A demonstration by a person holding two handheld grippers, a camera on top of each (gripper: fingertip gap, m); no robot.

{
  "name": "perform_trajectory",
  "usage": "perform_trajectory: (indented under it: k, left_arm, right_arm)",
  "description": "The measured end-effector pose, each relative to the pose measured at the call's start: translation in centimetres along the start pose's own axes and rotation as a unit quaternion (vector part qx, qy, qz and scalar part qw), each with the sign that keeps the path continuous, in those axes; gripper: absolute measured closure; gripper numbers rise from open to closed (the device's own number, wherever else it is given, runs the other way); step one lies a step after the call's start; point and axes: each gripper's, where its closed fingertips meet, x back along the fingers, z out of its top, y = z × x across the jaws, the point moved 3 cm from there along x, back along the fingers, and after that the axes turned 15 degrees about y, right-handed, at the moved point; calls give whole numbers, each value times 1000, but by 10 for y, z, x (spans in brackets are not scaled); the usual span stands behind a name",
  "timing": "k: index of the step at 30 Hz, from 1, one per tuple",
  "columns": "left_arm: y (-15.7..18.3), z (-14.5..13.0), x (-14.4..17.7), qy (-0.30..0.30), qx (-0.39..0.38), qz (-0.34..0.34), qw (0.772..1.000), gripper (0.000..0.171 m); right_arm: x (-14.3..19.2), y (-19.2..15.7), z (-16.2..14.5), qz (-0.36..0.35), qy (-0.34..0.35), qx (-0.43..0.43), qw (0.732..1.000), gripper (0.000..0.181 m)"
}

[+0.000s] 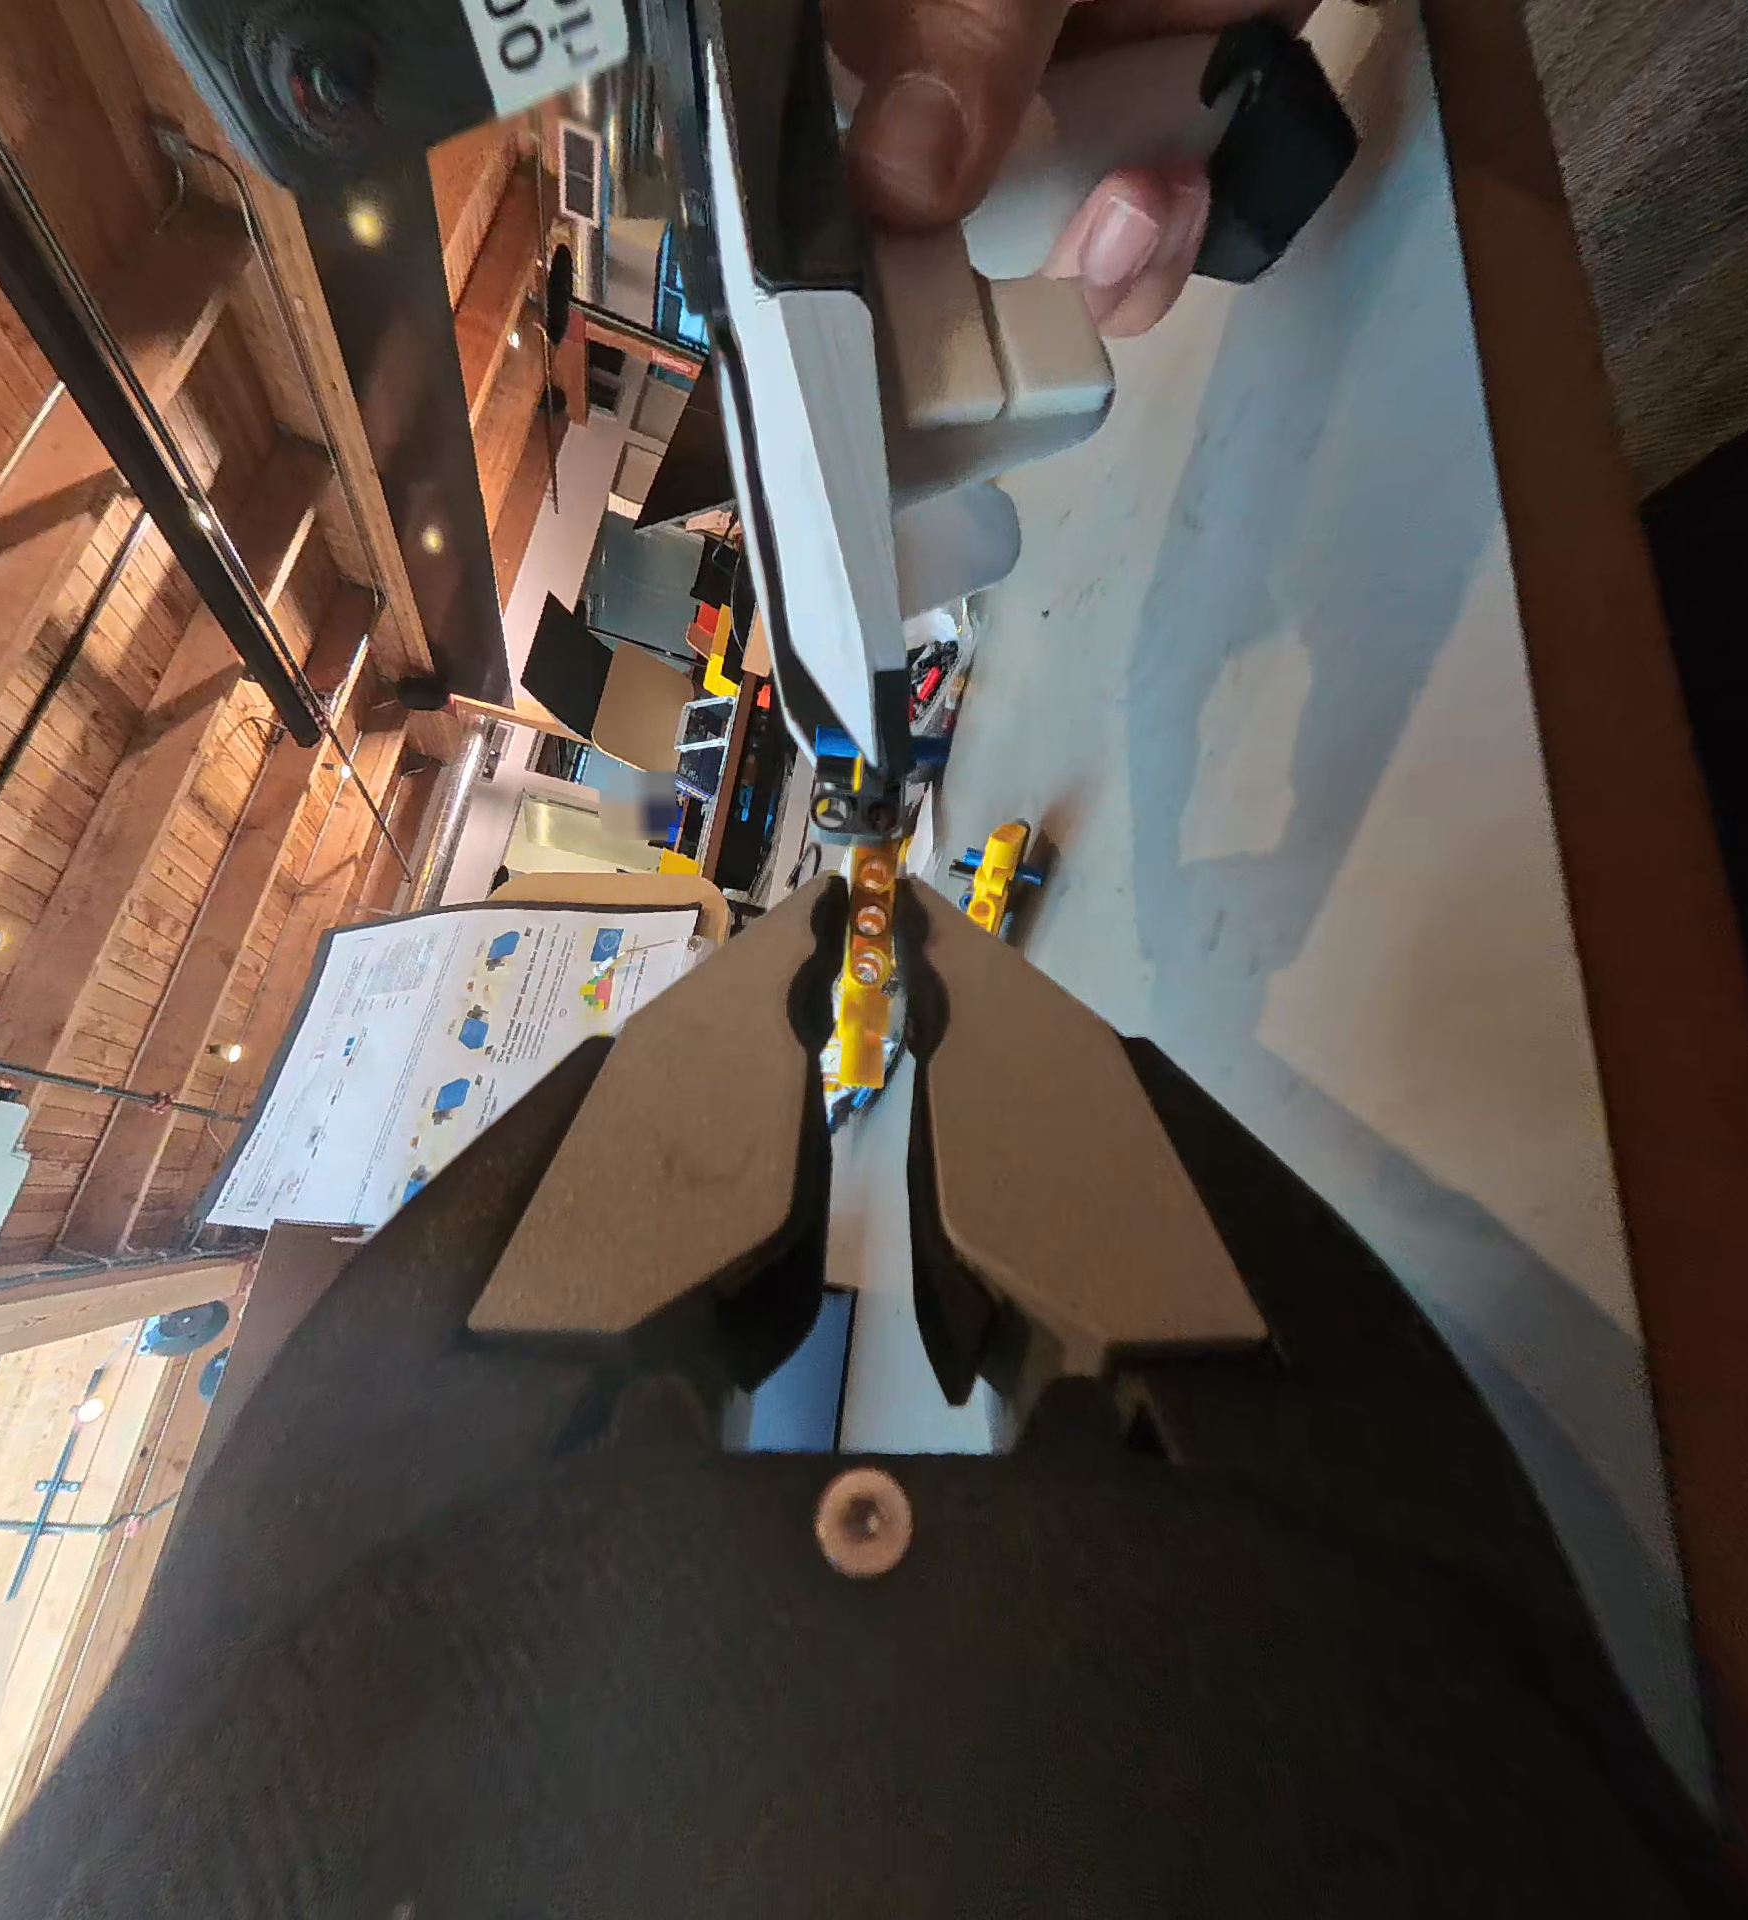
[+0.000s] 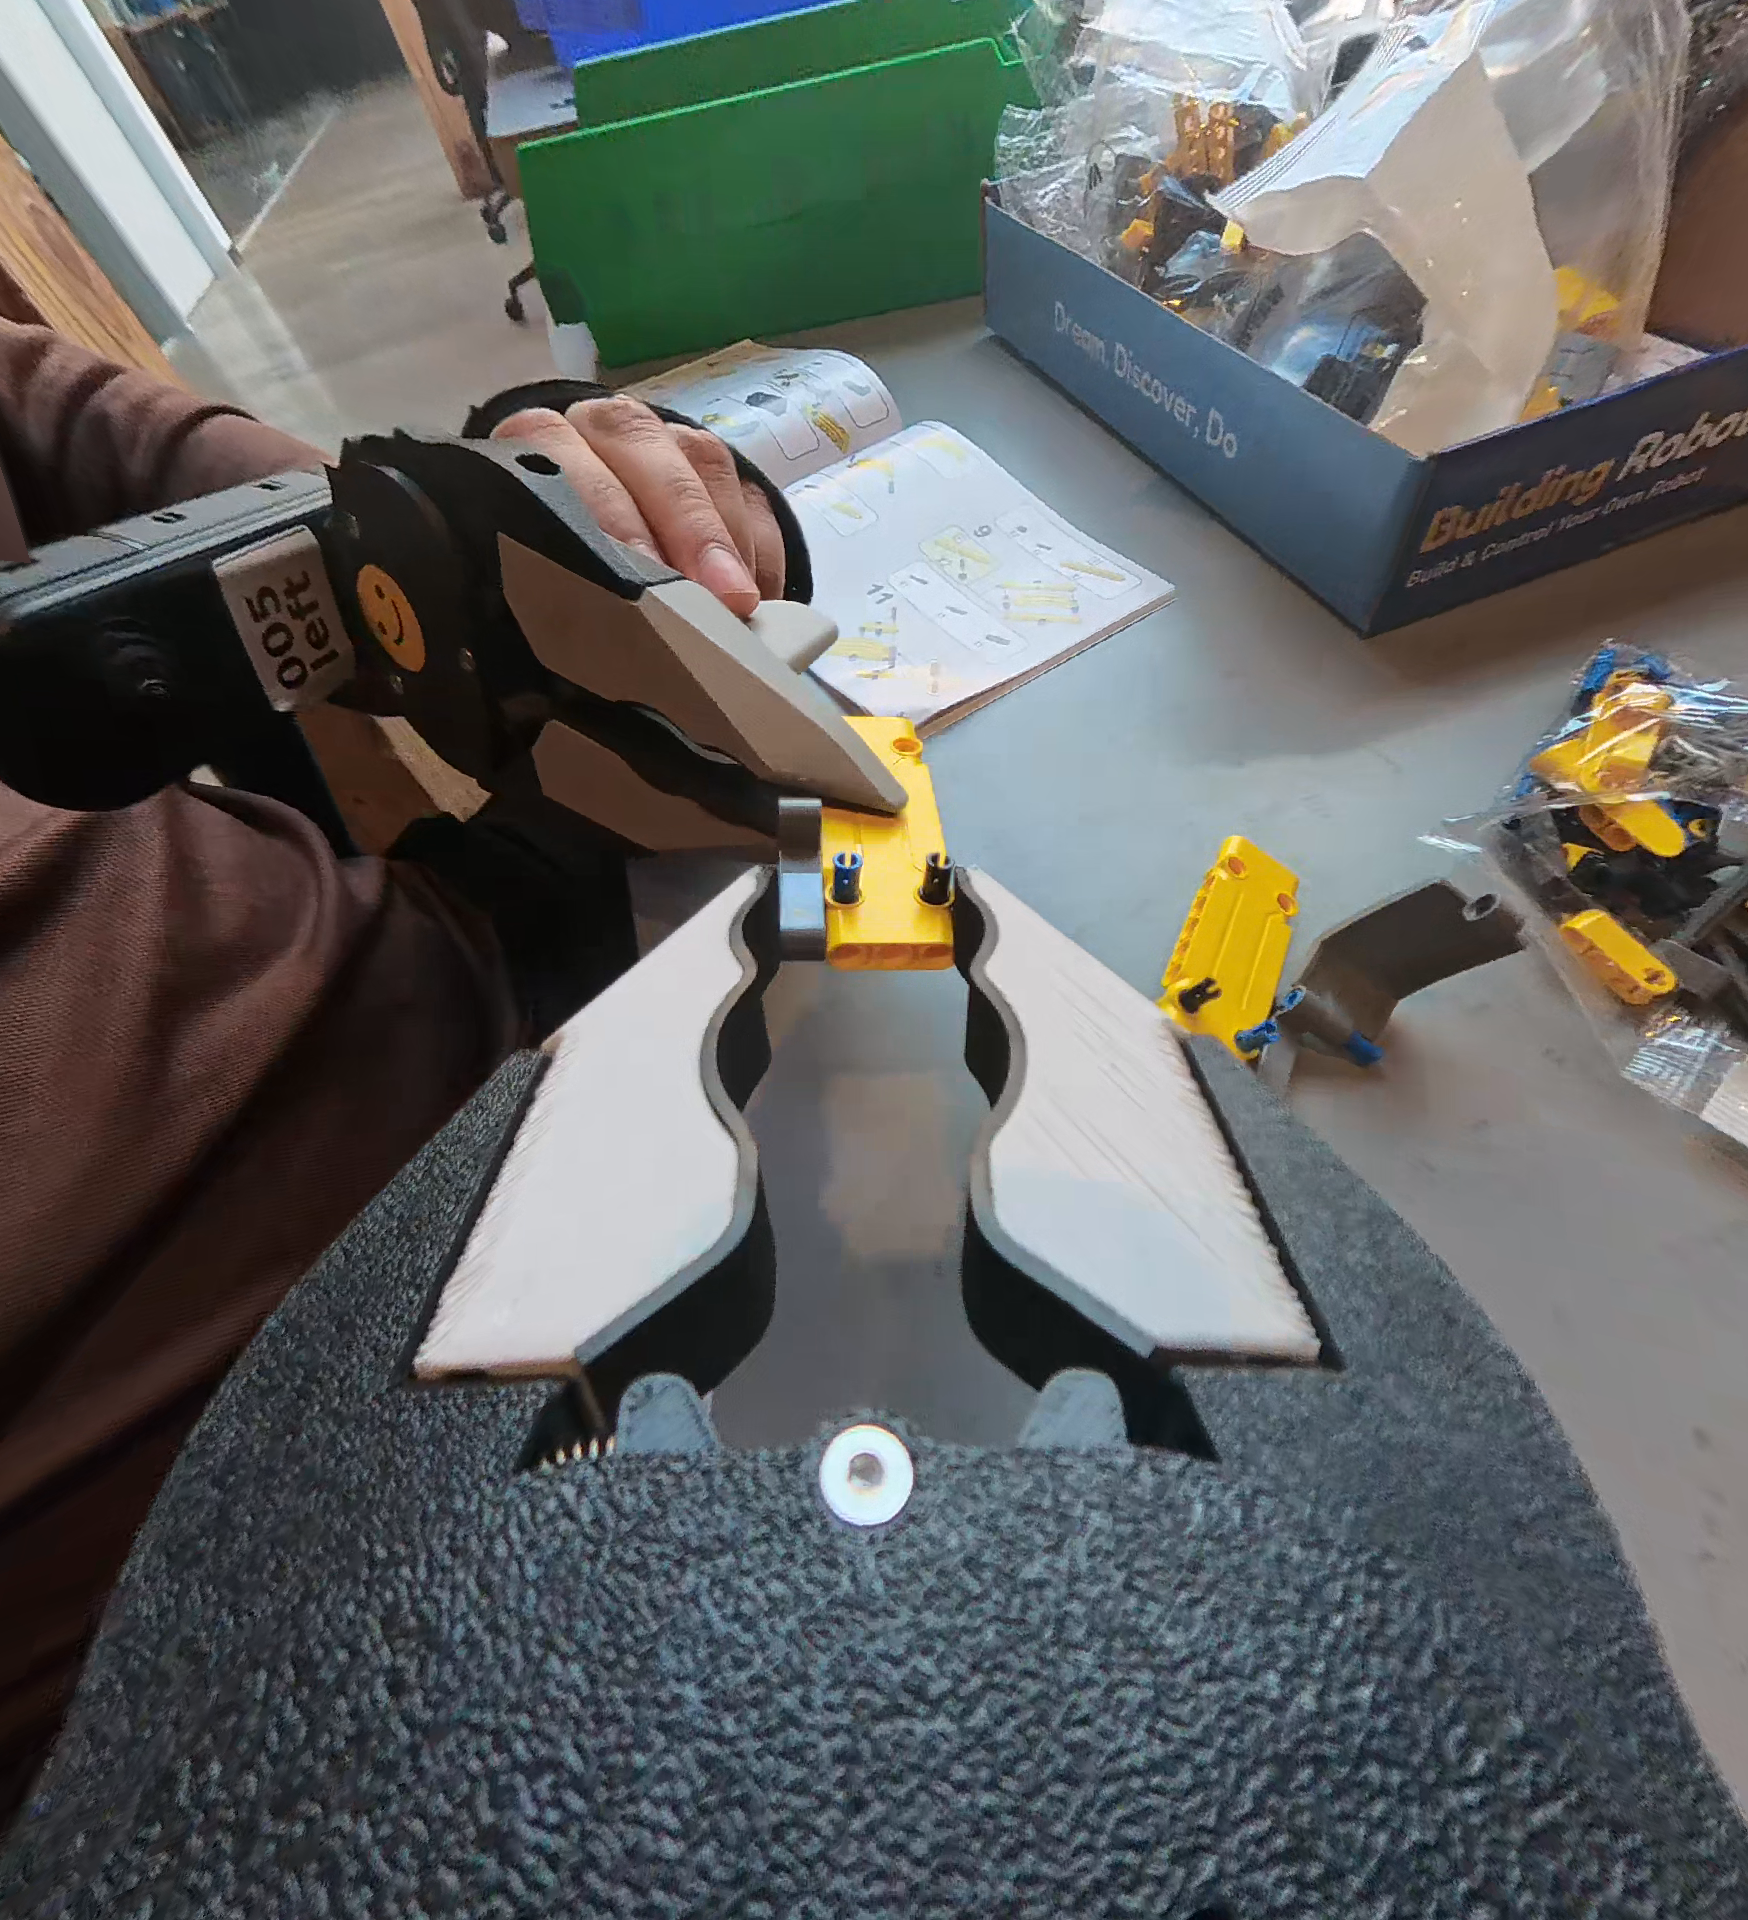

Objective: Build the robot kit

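Note:
A flat yellow panel (image 2: 891,906) with a blue pin and a black pin in its face is held above the grey table (image 2: 1472,1351) by both grippers. A dark grey connector (image 2: 799,883) sits on its left end. My right gripper (image 2: 865,899) is shut across the panel and connector. My left gripper (image 2: 849,821) comes in from the left and is shut on the panel's flat faces. In the left wrist view my left gripper (image 1: 870,904) clamps the yellow panel (image 1: 870,971) edge-on. The right gripper (image 1: 865,769) reaches down onto the grey connector (image 1: 844,808).
A second yellow panel with pins (image 2: 1228,935) and a grey curved part (image 2: 1400,945) lie to the right. A clear bag of parts (image 2: 1701,821), a blue box (image 2: 1265,447) with bagged parts, an open booklet (image 2: 963,582) and green bins (image 2: 745,208) stand beyond. Only a small space, under 4 cm, lies between the two pairs of fingers.

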Motion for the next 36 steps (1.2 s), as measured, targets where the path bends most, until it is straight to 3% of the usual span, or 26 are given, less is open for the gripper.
perform_trajectory:
  k: [12, 28, 36]
  left_arm:
    - [-7, -16, 0, -41, 12, 16, 999, 163]
    - [-10, -11, 2, -28, -8, 28, 999, 167]
    - [-10, -11, 2, -31, -17, 30, 999, 167]
  right_arm:
    - [-8, 4, 6, -98, -21, 131, 986, 148]
    - [0, 4, 11, -75, 12, 93, 993, 143]
    - [-3, 3, 0, -54, -3, 68, 996, 142]
